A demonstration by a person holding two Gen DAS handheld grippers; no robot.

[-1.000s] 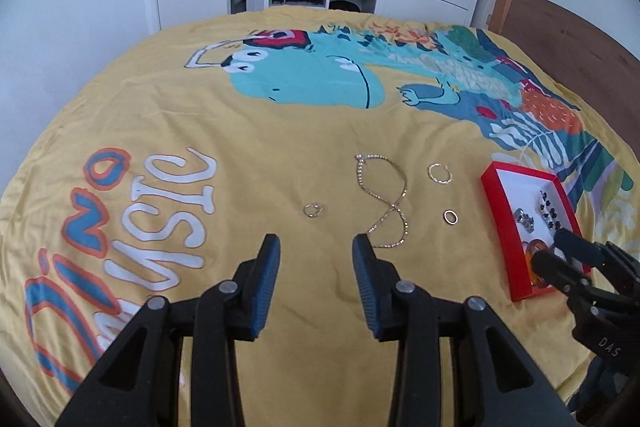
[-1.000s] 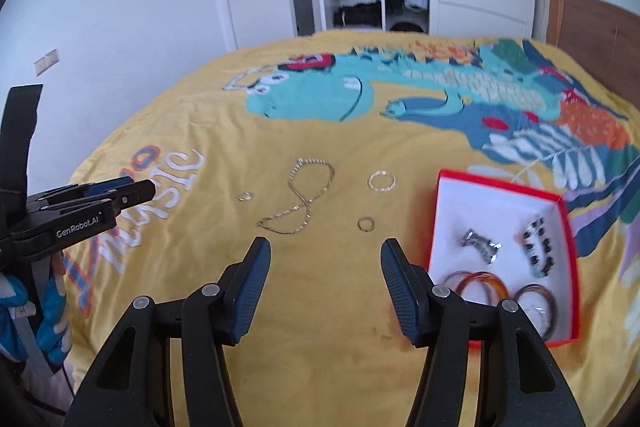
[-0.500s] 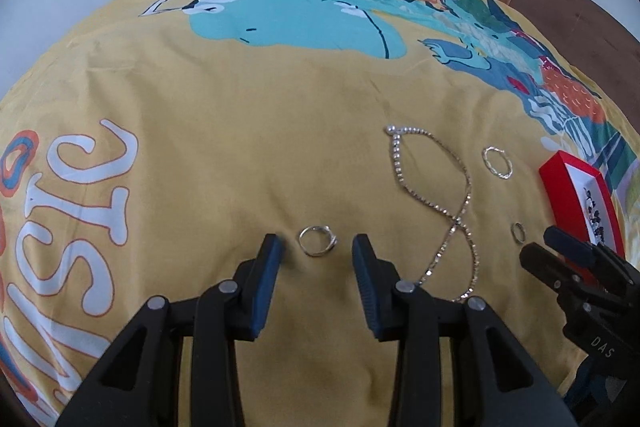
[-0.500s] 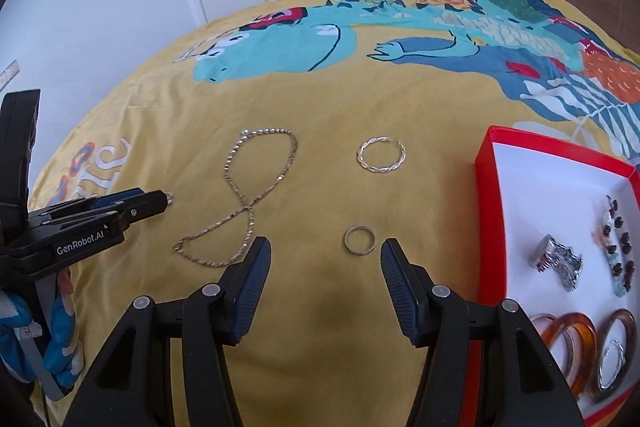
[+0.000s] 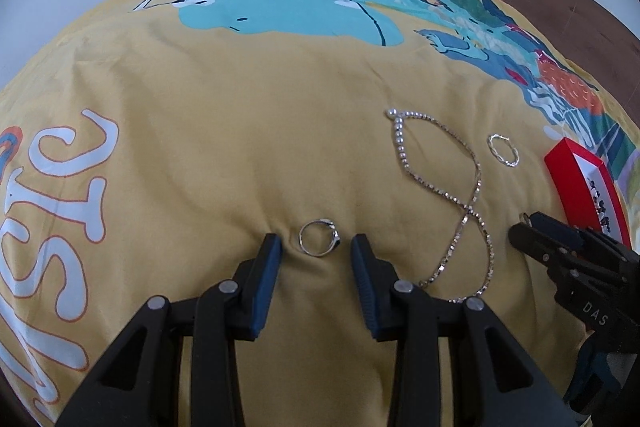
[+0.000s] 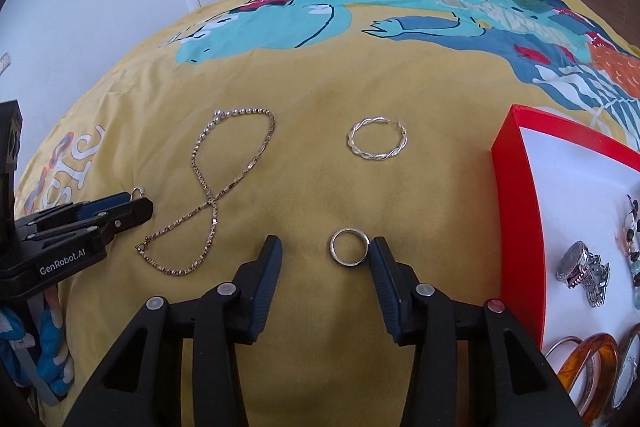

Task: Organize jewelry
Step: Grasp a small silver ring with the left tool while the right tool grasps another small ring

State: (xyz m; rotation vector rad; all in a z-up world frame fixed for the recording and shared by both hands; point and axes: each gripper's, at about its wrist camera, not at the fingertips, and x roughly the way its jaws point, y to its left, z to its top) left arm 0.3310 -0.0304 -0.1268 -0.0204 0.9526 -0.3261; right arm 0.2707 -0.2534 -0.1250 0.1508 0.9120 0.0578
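My left gripper (image 5: 316, 245) is open and pressed into the yellow duvet, its fingertips on either side of a small silver ring with a stone (image 5: 319, 237). My right gripper (image 6: 325, 246) is open, with a plain silver band (image 6: 349, 246) between its fingertips, close to the right one. A chain necklace (image 6: 224, 187) lies in a figure-eight between the two grippers; it also shows in the left wrist view (image 5: 444, 187). A twisted hoop (image 6: 377, 144) lies beyond the band. The red tray (image 6: 516, 211) at the right holds a watch (image 6: 582, 273) and bangles (image 6: 588, 359).
The yellow dinosaur duvet (image 5: 240, 107) covers the bed and dents under the left fingertips. A wooden headboard (image 5: 568, 11) stands at the right. A wardrobe and door lie beyond the bed's far end.
Both grippers have moved forward and down to the duvet. The stone ring now lies between the left fingertips and the plain band between the right ones. Jaw openings look unchanged.
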